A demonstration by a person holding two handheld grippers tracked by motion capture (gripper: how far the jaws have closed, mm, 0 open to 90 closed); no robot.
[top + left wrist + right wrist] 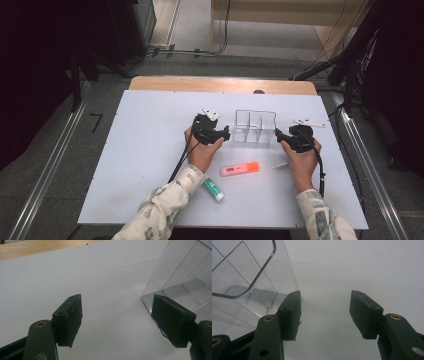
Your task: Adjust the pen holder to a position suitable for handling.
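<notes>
While the clear plastic three-compartment organiser box (255,127) stands upright on the white tabletop (145,165), the left tongs (226,134) sit just beside its left end and the right tongs (276,134) just beside its right end. Both pairs are spread, with nothing between their pads. In the left gripper view the box's lower corner (150,302) lies by one jaw; in the right gripper view the box wall (284,277) rises beside one jaw. Nearer the person lie an orange highlighter (240,169), a green-and-white glue stick (213,189) and a small white piece (280,165).
</notes>
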